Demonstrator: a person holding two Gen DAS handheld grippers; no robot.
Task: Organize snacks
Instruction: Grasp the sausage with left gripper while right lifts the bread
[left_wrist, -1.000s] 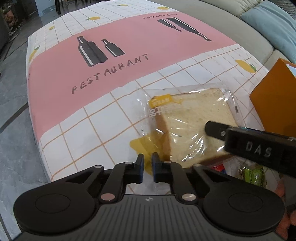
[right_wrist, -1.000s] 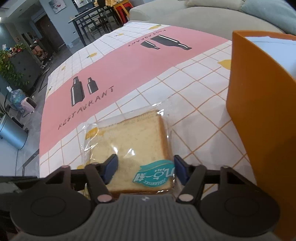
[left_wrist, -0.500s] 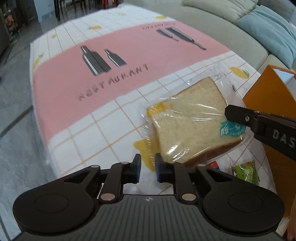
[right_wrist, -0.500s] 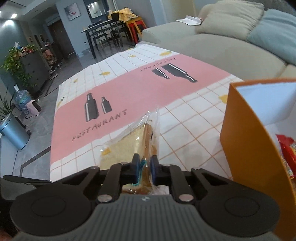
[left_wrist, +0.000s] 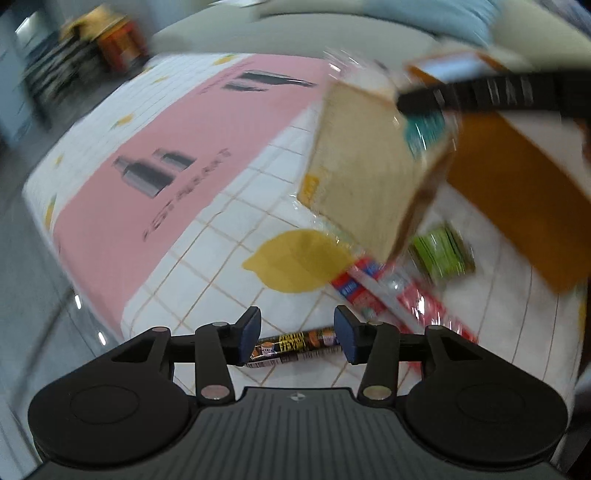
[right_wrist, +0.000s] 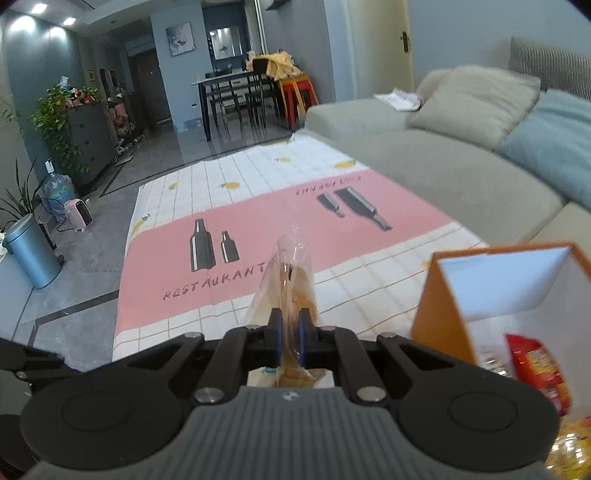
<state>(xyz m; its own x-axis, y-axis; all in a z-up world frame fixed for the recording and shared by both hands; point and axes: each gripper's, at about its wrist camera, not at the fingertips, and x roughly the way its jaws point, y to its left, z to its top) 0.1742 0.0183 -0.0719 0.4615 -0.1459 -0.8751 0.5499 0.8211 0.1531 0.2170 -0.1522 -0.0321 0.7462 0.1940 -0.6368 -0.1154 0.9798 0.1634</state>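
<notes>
My right gripper (right_wrist: 290, 341) is shut on a bagged slice of bread (right_wrist: 288, 284) and holds it edge-on in the air; in the left wrist view the bread (left_wrist: 365, 173) hangs above the table beside the orange box (left_wrist: 517, 184). My left gripper (left_wrist: 297, 334) is open and empty, low over a dark sausage stick (left_wrist: 291, 345) that lies between its fingers' line. A red snack packet (left_wrist: 399, 295) and a green packet (left_wrist: 441, 254) lie on the tablecloth under the bread.
The orange box (right_wrist: 495, 280) stands open at the right with a red packet (right_wrist: 535, 365) and other snacks inside. The pink and white tablecloth (right_wrist: 280, 206) covers the table. A sofa (right_wrist: 443, 162) runs along the far right. The table edge is close on the left.
My right gripper has lifted the bread higher, towards the orange box. My left gripper has opened and swung right, bringing the sausage stick and packets into view.
</notes>
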